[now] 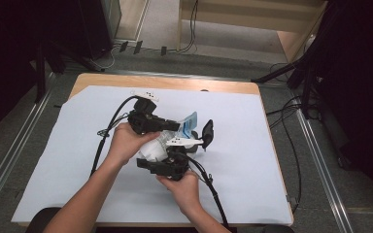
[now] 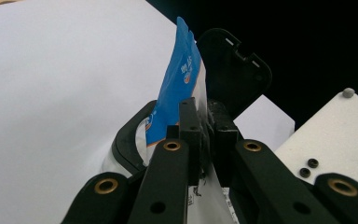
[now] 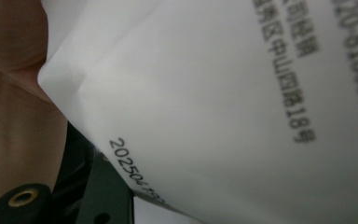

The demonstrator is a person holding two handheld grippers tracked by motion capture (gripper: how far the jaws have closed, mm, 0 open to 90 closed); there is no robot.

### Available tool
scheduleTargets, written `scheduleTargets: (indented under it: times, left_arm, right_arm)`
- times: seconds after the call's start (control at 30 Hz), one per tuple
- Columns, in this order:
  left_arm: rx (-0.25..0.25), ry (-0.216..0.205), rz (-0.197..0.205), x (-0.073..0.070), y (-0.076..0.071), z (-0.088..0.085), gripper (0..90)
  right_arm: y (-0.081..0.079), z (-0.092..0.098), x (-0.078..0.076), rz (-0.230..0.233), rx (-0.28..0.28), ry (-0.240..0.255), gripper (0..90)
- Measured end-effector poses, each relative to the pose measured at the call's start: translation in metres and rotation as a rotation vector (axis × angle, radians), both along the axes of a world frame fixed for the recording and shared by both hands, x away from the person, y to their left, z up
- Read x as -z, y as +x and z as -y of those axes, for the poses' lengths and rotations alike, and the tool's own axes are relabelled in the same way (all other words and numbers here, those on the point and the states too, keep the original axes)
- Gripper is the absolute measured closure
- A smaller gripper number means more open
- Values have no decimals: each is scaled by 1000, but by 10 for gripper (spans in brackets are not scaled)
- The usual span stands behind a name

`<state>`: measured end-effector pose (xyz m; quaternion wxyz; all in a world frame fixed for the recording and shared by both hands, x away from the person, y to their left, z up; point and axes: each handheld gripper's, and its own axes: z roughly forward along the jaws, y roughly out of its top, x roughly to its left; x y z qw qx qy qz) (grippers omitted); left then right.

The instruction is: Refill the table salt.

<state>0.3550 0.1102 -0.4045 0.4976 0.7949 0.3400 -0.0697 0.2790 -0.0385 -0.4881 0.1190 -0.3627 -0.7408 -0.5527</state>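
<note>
Work in hand: a blue-and-white packet (image 1: 189, 125) is being held up over the middle of the white sheet (image 1: 68, 160), beside a small black lidded container (image 1: 207, 132).
Left gripper (image 2: 200, 121): its jaws are being kept pressed together on the packet's upper part, as its own view shows.
Right gripper (image 1: 172, 158): the packet's white printed back (image 3: 223, 107) is being pressed close against its camera; whether the jaws are being squeezed on it cannot be told.
Done: the packet is being carried clear of the sheet and gripped near its top.
Left: judging by the sealed-looking blue edge, the opening or emptying is probably not yet being done.
</note>
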Motion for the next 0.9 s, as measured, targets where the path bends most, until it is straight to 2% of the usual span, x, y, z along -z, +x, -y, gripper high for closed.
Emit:
scheduleTargets:
  times: [0.33, 0.9]
  left_arm:
    - [5, 4, 6, 0, 0, 1, 882]
    - [-1, 23, 15, 0, 0, 2, 888]
  right_arm:
    - [0, 1, 1, -14, 6, 13, 558]
    - [1, 1, 1, -5, 11, -5, 558]
